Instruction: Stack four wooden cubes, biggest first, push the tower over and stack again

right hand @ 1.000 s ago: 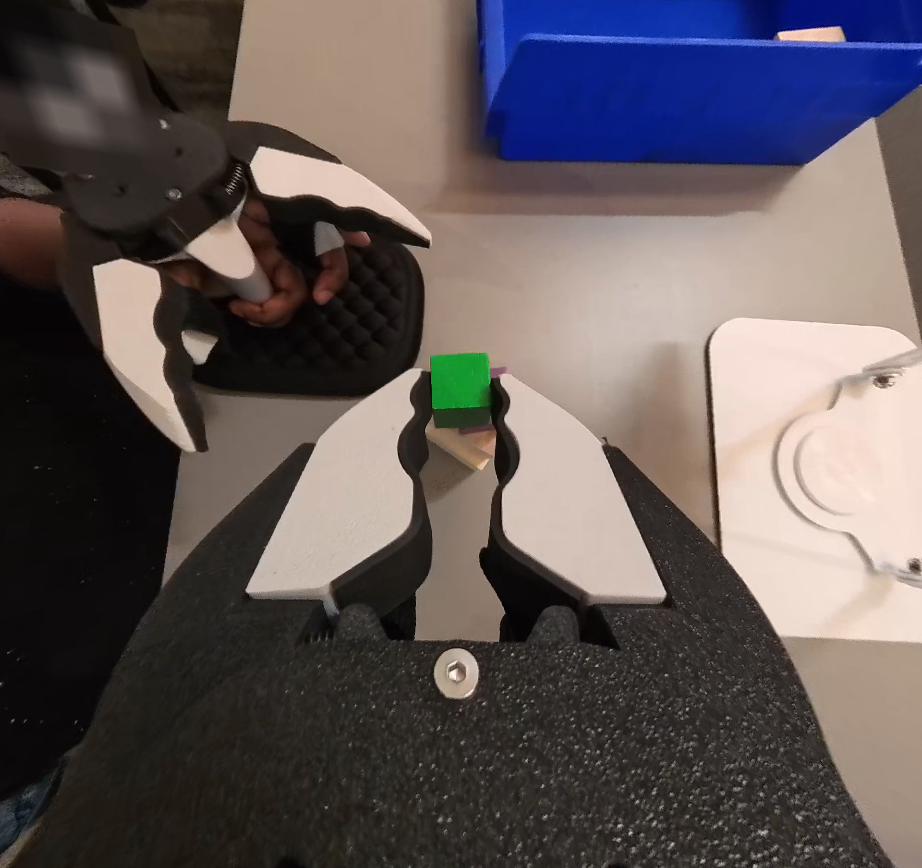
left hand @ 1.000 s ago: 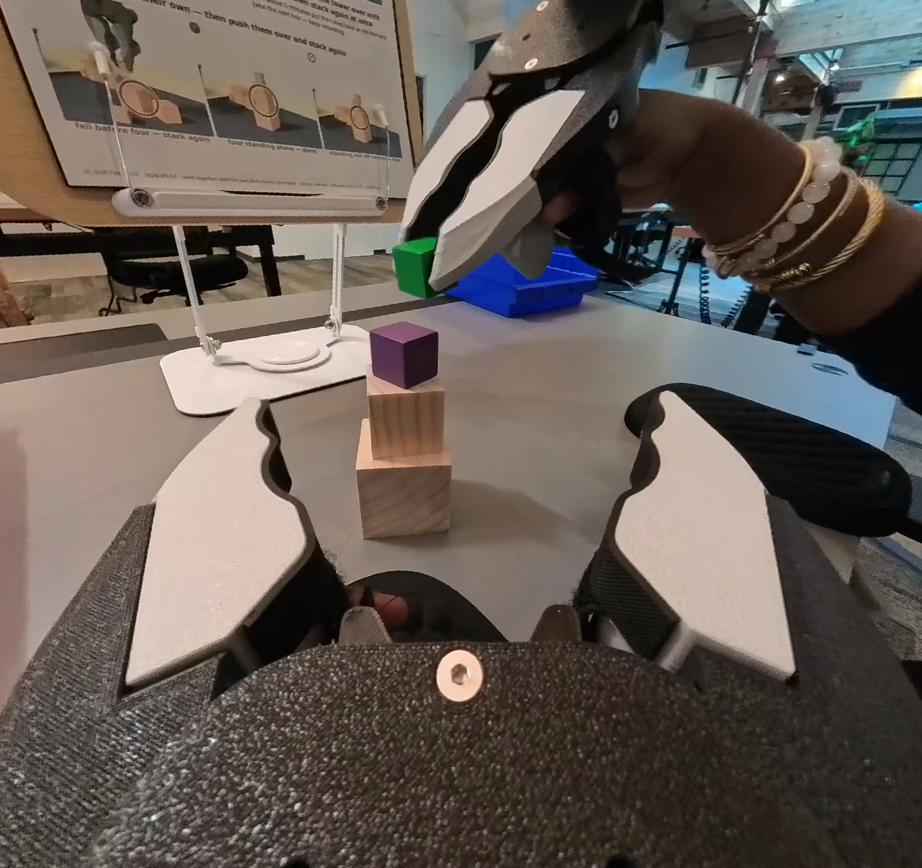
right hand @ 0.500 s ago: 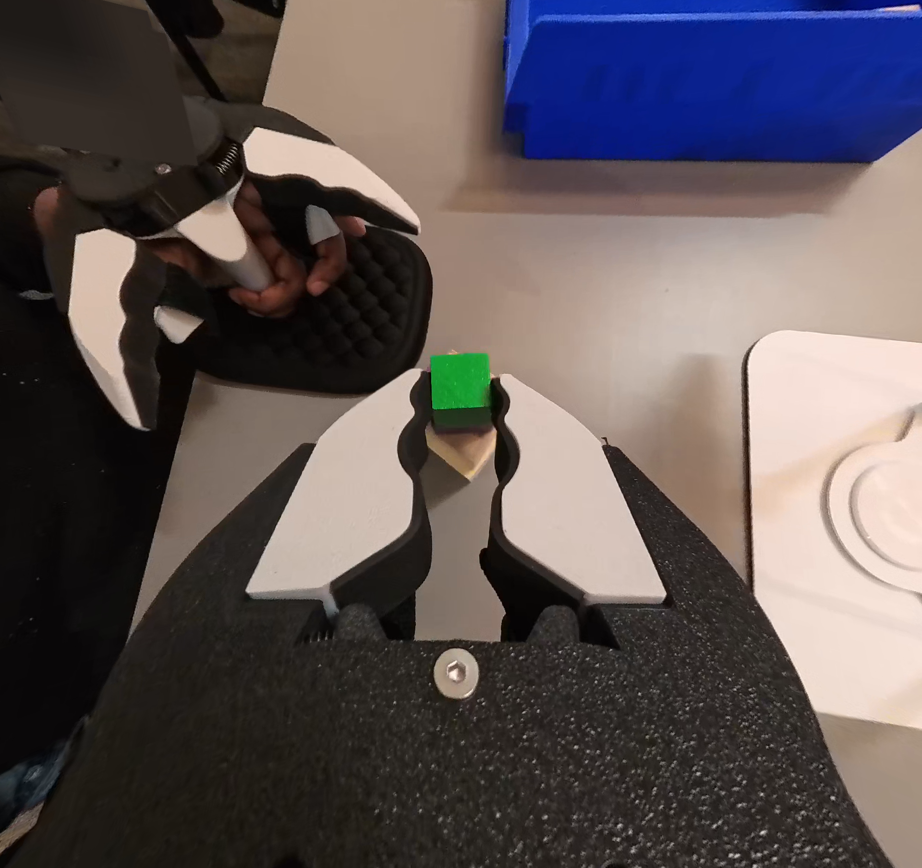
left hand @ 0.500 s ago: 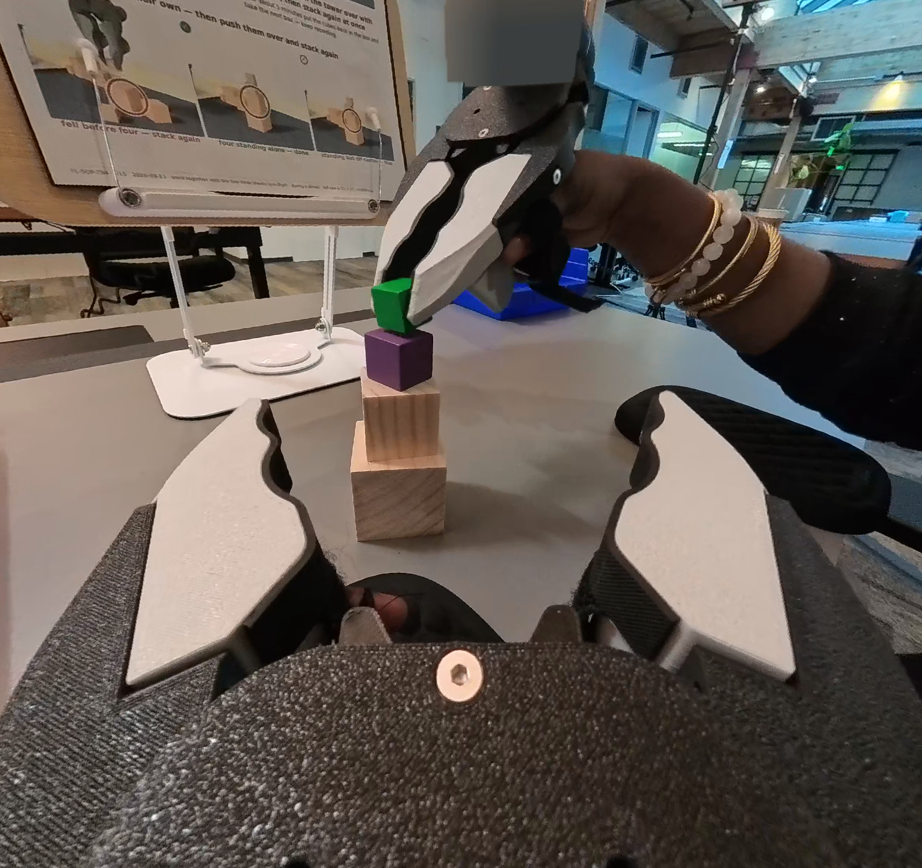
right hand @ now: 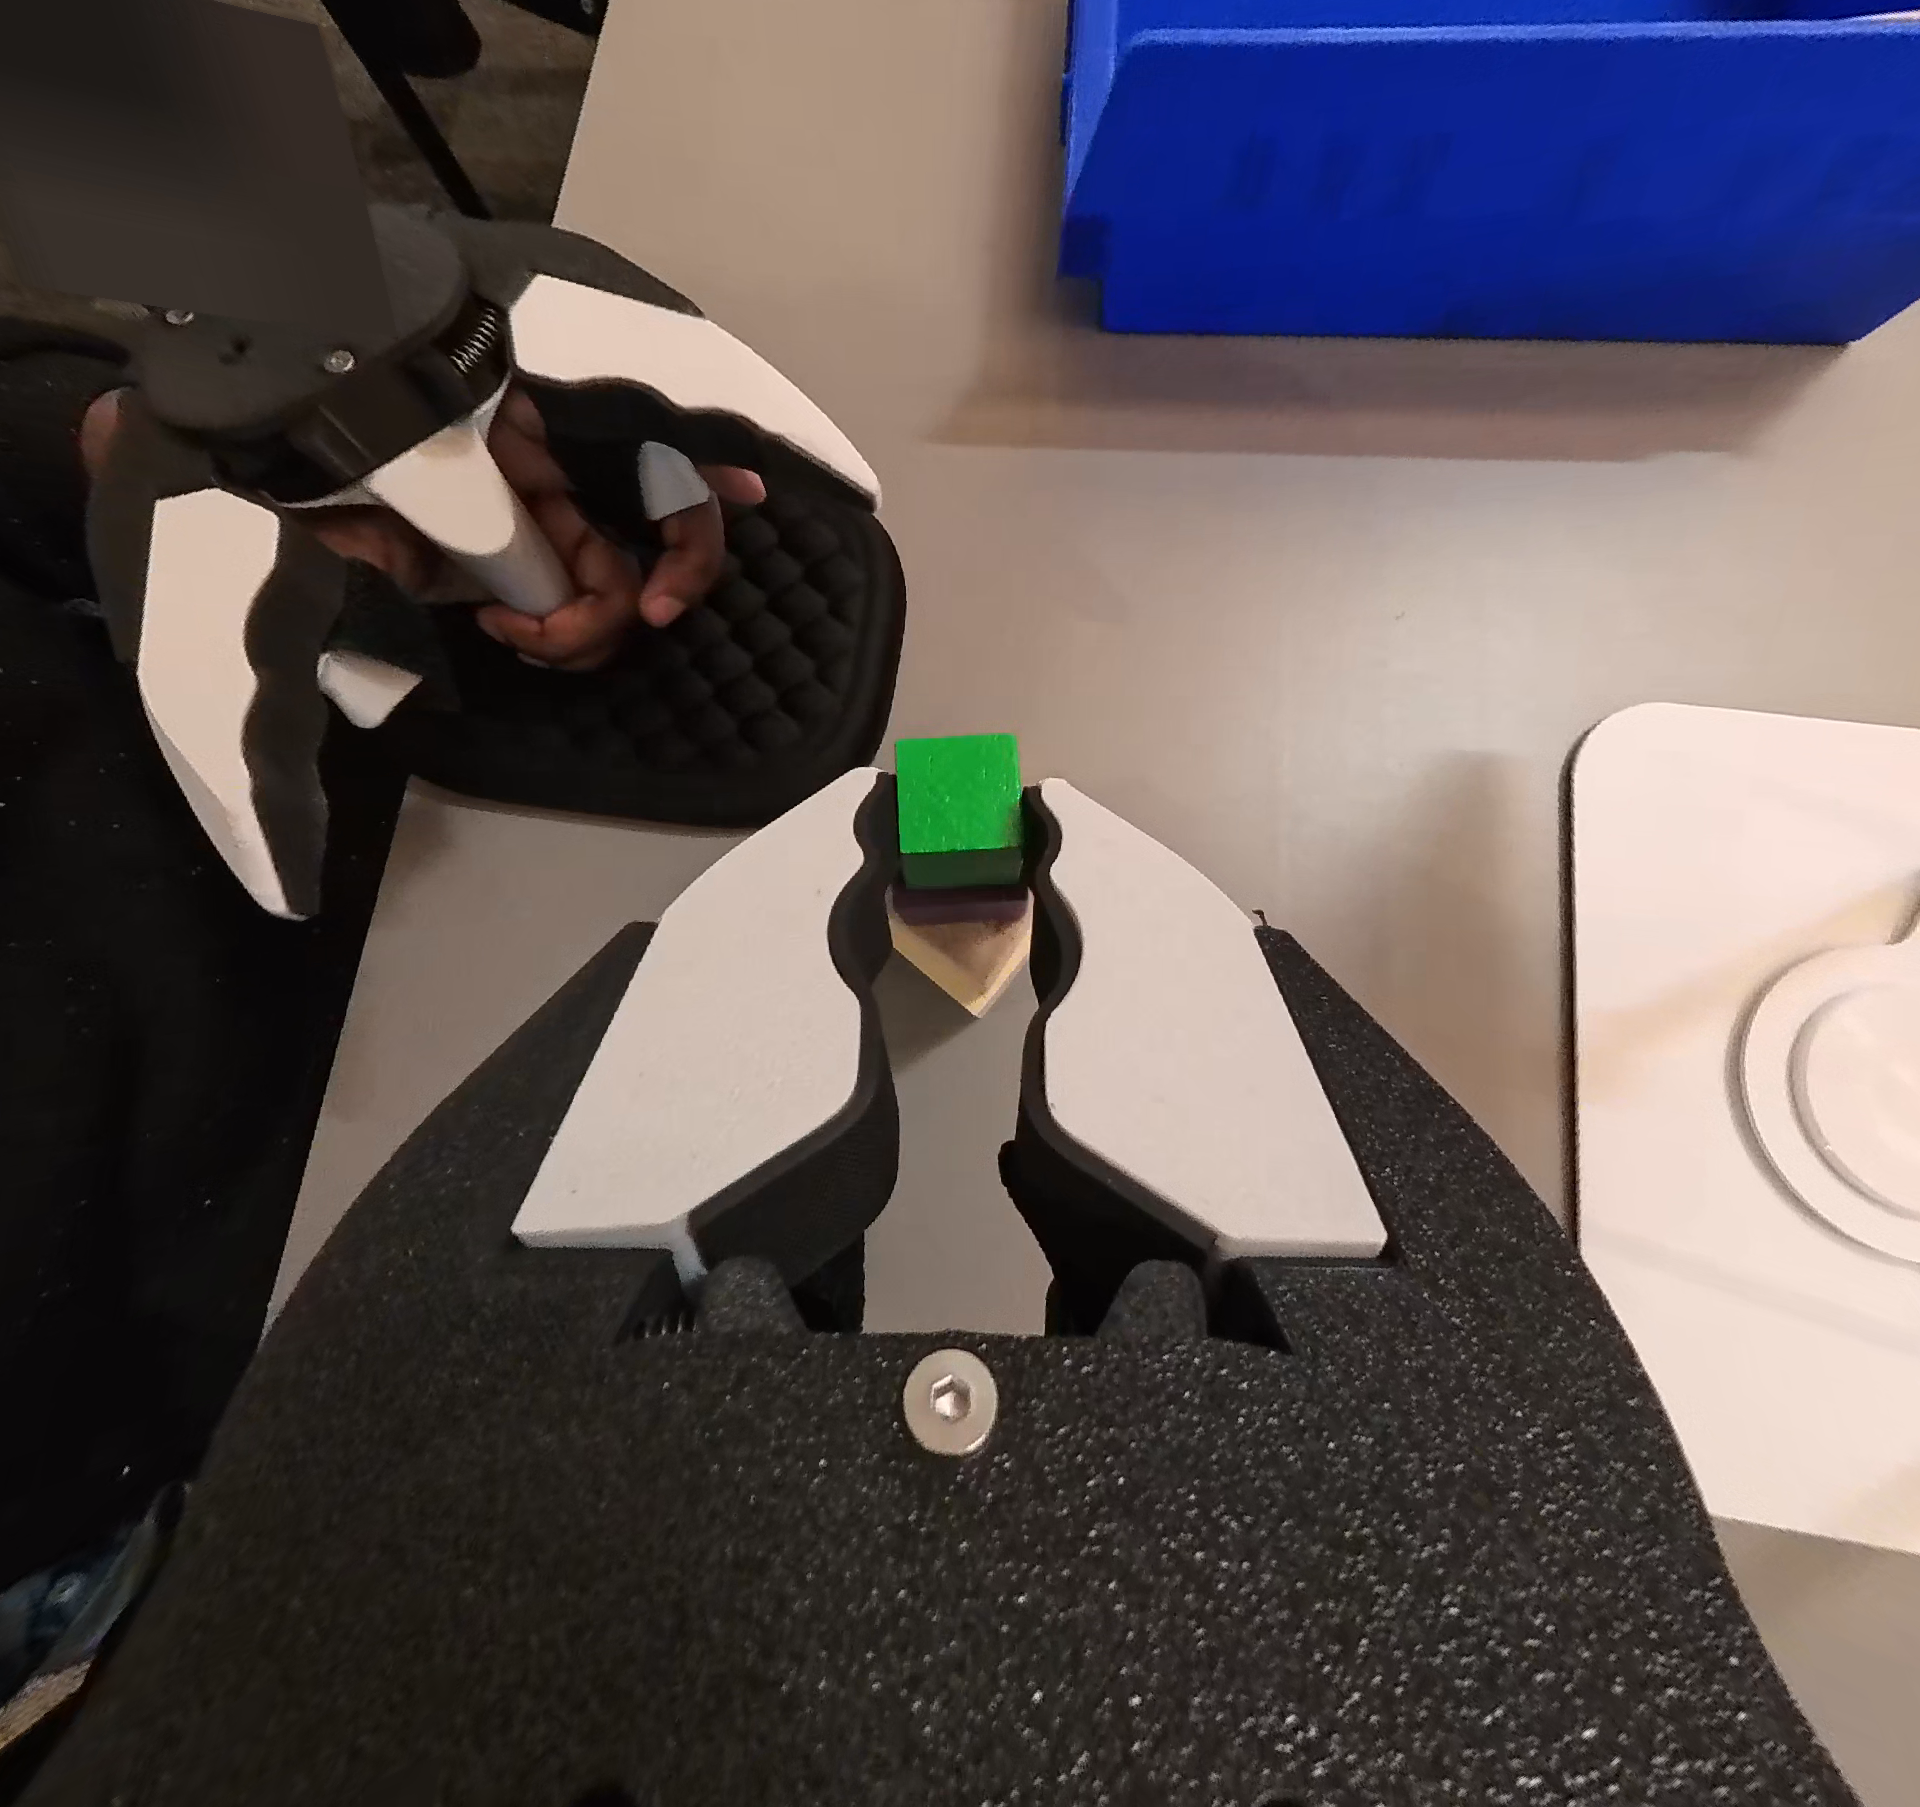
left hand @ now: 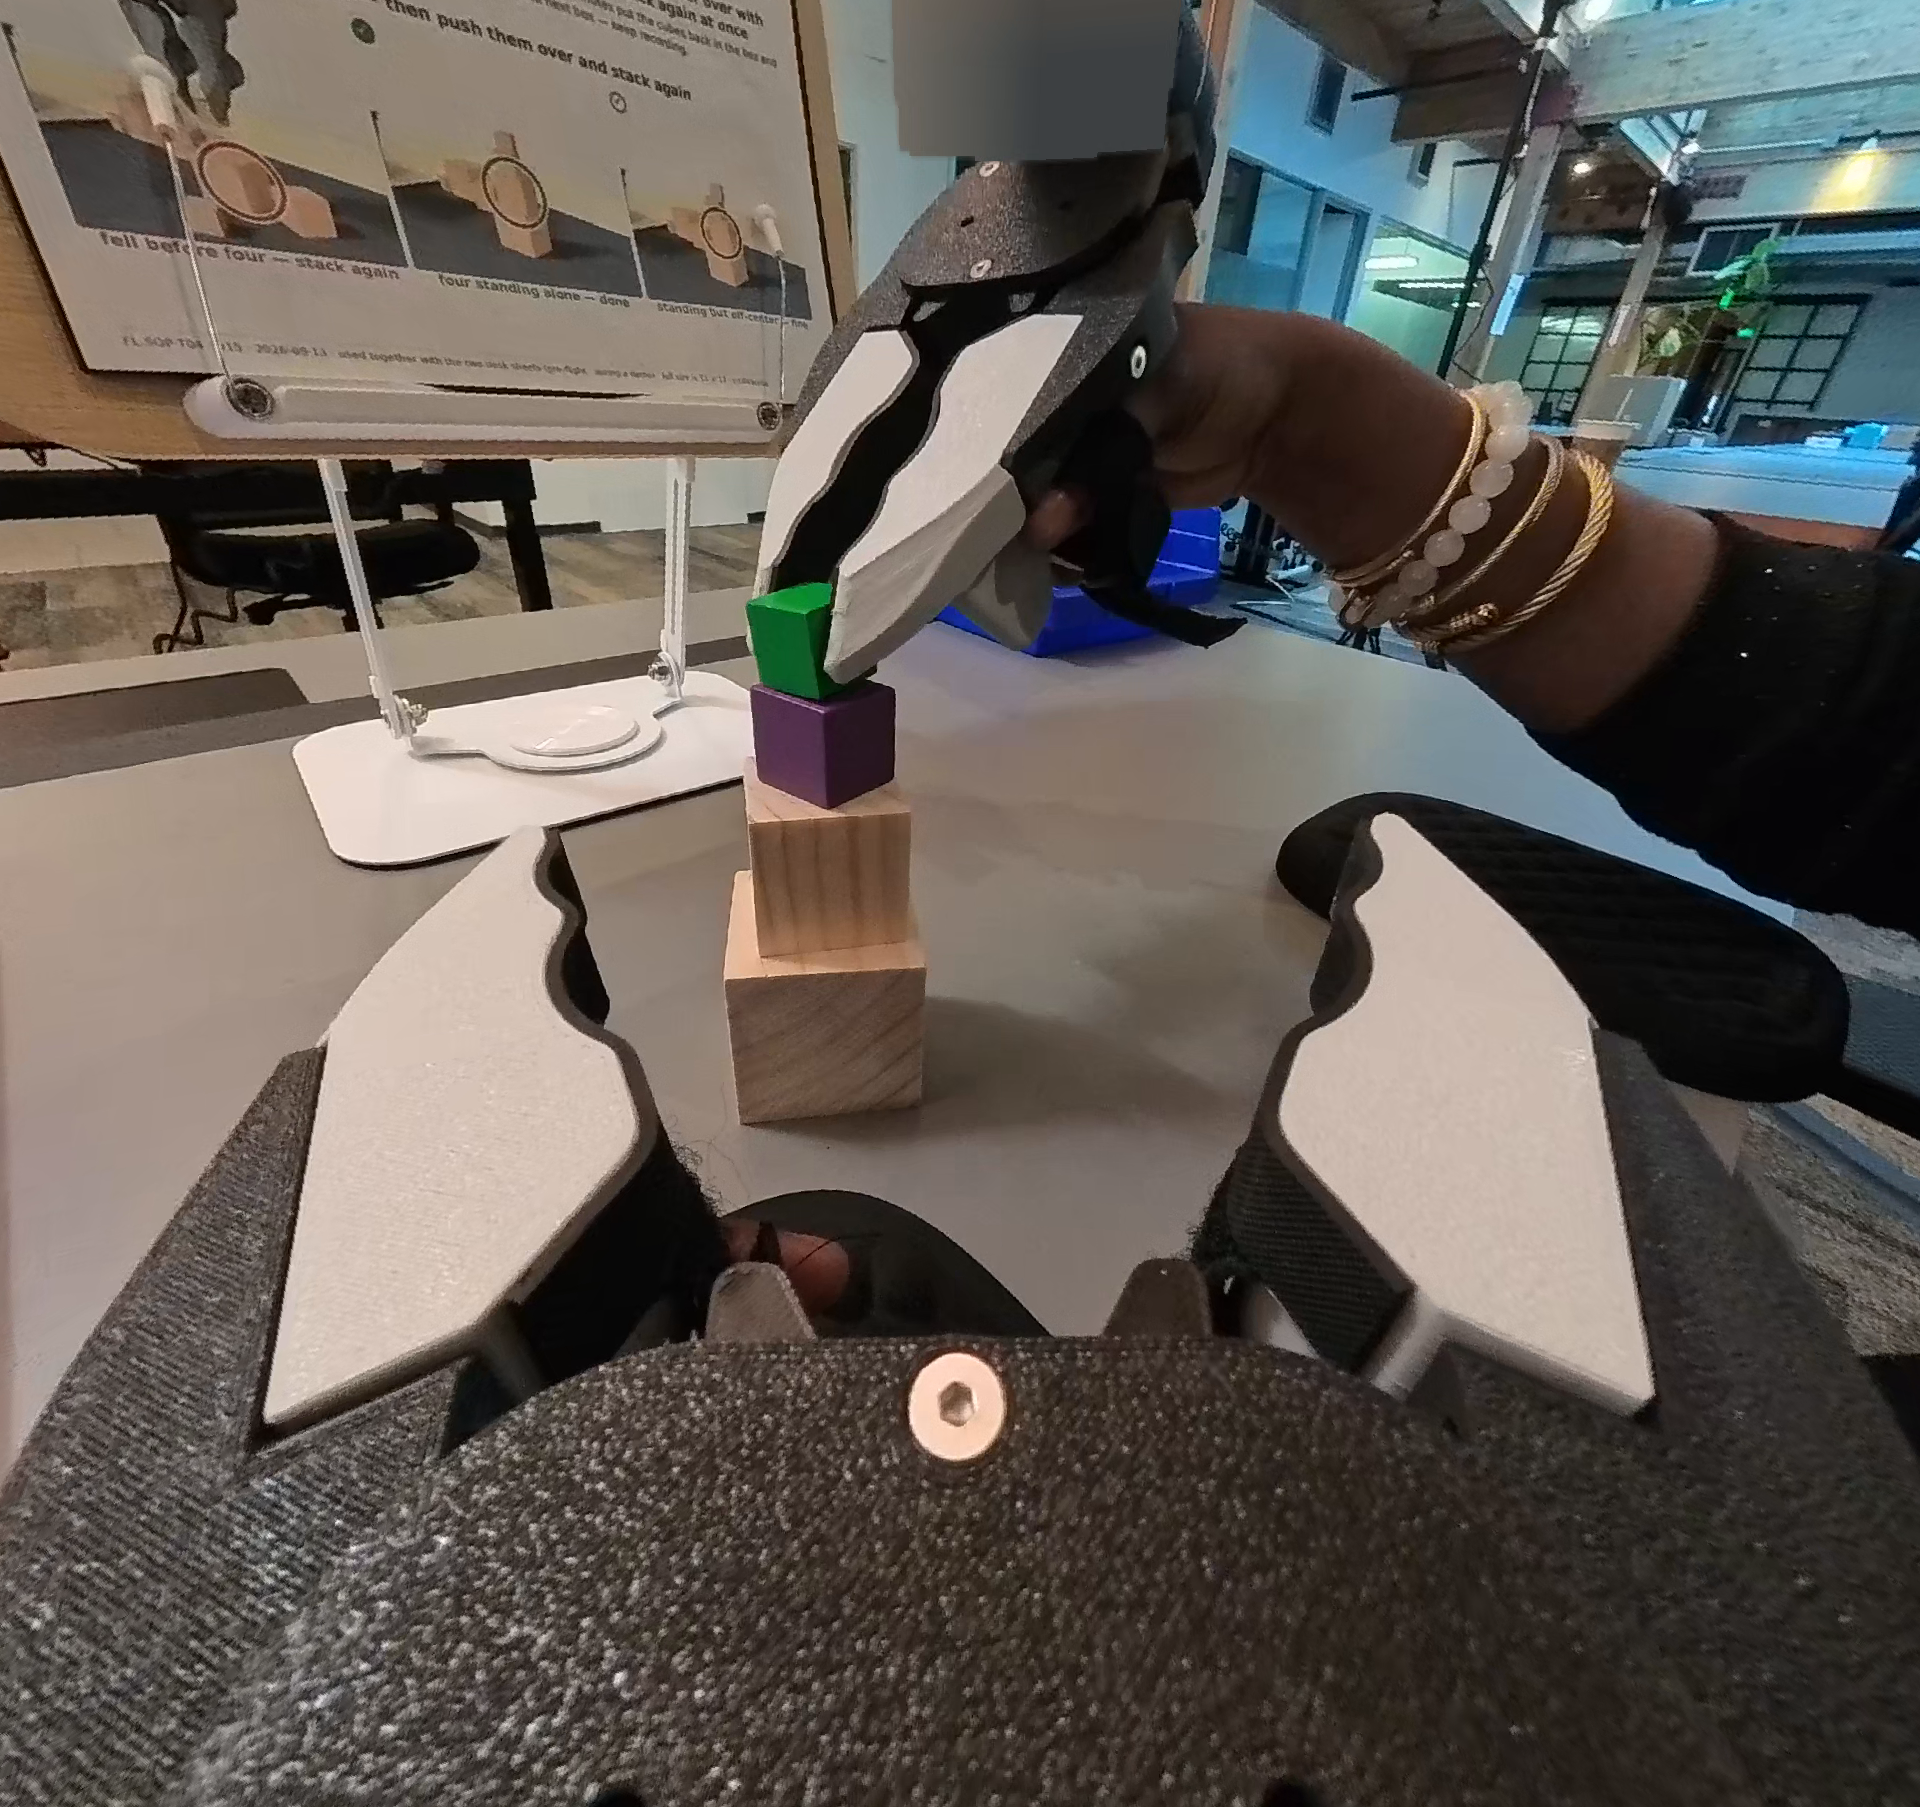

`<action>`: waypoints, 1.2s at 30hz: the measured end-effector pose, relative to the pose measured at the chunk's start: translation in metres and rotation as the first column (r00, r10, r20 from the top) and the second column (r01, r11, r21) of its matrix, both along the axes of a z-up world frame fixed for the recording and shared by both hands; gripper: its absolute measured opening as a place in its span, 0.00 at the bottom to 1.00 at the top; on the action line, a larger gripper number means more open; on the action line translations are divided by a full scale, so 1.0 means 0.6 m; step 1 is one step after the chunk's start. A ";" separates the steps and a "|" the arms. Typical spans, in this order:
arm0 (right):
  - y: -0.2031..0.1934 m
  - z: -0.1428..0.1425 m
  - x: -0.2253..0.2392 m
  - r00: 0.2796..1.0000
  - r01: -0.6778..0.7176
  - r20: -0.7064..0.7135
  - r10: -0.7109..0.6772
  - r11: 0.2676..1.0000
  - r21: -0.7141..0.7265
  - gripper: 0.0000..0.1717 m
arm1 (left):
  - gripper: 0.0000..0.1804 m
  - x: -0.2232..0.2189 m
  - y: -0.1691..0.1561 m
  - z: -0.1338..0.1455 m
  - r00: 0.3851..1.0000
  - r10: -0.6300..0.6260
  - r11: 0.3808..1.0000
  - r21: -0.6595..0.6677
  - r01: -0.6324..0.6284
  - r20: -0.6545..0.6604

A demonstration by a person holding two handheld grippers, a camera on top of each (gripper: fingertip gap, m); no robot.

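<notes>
A tower stands on the grey table (left hand: 1143,822): a large wooden cube (left hand: 826,1025), a smaller wooden cube (left hand: 831,869) and a purple cube (left hand: 826,739). My right gripper (right hand: 958,807) is shut on a small green cube (right hand: 956,801) and holds it down on the purple cube (right hand: 956,910); in the left wrist view the green cube (left hand: 792,640) touches the purple one and sits a little tilted. My left gripper (left hand: 935,936) is wide open and empty, low on the table just in front of the tower; it also shows in the right wrist view (right hand: 561,677).
A blue bin (right hand: 1475,147) stands at the far side of the table. A white stand base (left hand: 499,760) holding an instruction sheet (left hand: 416,116) is left of the tower. A black padded rest (right hand: 727,677) lies by the left hand. The left gripper's tips are roughly 7 cm from the right gripper's.
My right gripper has carried the green cube down and toward the tower, from above and behind it onto the purple cube. The left gripper has stayed open and nearly still.
</notes>
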State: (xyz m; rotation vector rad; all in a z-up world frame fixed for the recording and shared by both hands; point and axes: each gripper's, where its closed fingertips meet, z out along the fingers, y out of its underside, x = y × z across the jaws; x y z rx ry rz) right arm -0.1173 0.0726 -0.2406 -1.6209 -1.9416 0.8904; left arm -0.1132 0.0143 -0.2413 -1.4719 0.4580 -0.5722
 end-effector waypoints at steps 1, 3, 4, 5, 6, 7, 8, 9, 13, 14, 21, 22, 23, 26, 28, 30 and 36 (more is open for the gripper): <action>0.000 -0.001 0.000 1.000 0.000 0.006 0.000 1.000 0.002 0.13 | 0.74 0.000 0.000 0.000 1.000 0.000 1.000 0.000 0.000 0.001; 0.003 -0.004 0.002 1.000 0.000 0.021 -0.001 1.000 0.013 0.13 | 0.74 0.000 0.000 0.001 1.000 0.001 1.000 0.002 -0.001 0.002; 0.004 -0.005 0.002 1.000 -0.001 0.024 0.000 1.000 0.019 0.13 | 0.74 0.000 0.000 0.001 1.000 0.000 1.000 0.002 0.000 0.002; 0.005 -0.005 0.002 1.000 0.000 0.024 0.000 1.000 0.023 0.13 | 0.74 0.000 0.000 0.001 1.000 0.000 1.000 0.002 0.000 0.001; 0.006 -0.006 0.003 1.000 0.002 0.028 -0.002 1.000 0.025 0.13 | 0.74 0.000 0.000 0.000 1.000 0.001 1.000 0.002 -0.001 0.001; 0.007 -0.007 0.004 0.999 0.004 0.031 -0.004 1.000 0.028 0.13 | 0.74 0.000 0.000 0.000 1.000 0.000 1.000 0.003 0.000 0.000; 0.008 -0.007 0.004 0.999 0.005 0.032 -0.006 0.999 0.034 0.13 | 0.74 0.000 0.000 0.000 1.000 0.000 1.000 0.002 0.000 0.000; 0.008 -0.007 0.005 0.999 0.003 0.032 -0.005 0.999 0.039 0.13 | 0.74 0.000 0.000 0.000 1.000 0.000 1.000 0.002 0.000 0.001; 0.004 -0.007 0.007 0.999 -0.010 0.039 0.008 0.999 0.036 0.13 | 0.74 0.000 0.000 0.000 1.000 0.000 1.000 0.001 0.000 0.001; 0.004 -0.008 0.007 0.999 -0.012 0.042 0.011 0.999 0.038 0.13 | 0.74 0.000 0.000 0.000 1.000 0.001 1.000 0.001 -0.001 0.000; 0.002 -0.006 0.007 0.999 -0.017 0.034 0.015 0.999 0.048 0.16 | 0.74 0.000 0.000 0.001 1.000 0.001 1.000 0.004 -0.001 0.000; 0.003 -0.007 0.007 0.999 -0.015 0.036 0.014 0.999 0.051 0.18 | 0.74 0.000 0.000 0.000 1.000 0.001 1.000 0.005 -0.001 -0.001; 0.003 -0.008 0.008 0.999 -0.014 0.039 0.012 0.998 0.056 0.19 | 0.74 0.000 0.000 0.000 1.000 0.000 1.000 0.004 0.000 -0.002; 0.007 -0.006 0.009 1.000 0.002 0.031 -0.004 0.998 0.063 0.24 | 0.74 0.001 0.000 0.000 1.000 0.000 1.000 0.003 0.000 -0.005; 0.009 -0.001 0.009 1.000 0.024 0.005 -0.024 0.997 0.067 0.30 | 0.74 0.001 0.000 0.000 1.000 0.000 1.000 0.004 0.000 -0.006; 0.014 0.007 0.010 0.998 0.058 -0.034 -0.055 0.995 0.084 0.37 | 0.74 0.001 0.000 0.000 1.000 -0.001 1.000 0.005 0.001 -0.008; 0.040 0.050 0.019 0.943 0.249 -0.256 -0.212 0.961 0.119 0.76 | 0.75 0.003 -0.001 -0.001 1.000 -0.001 1.000 0.007 0.002 -0.014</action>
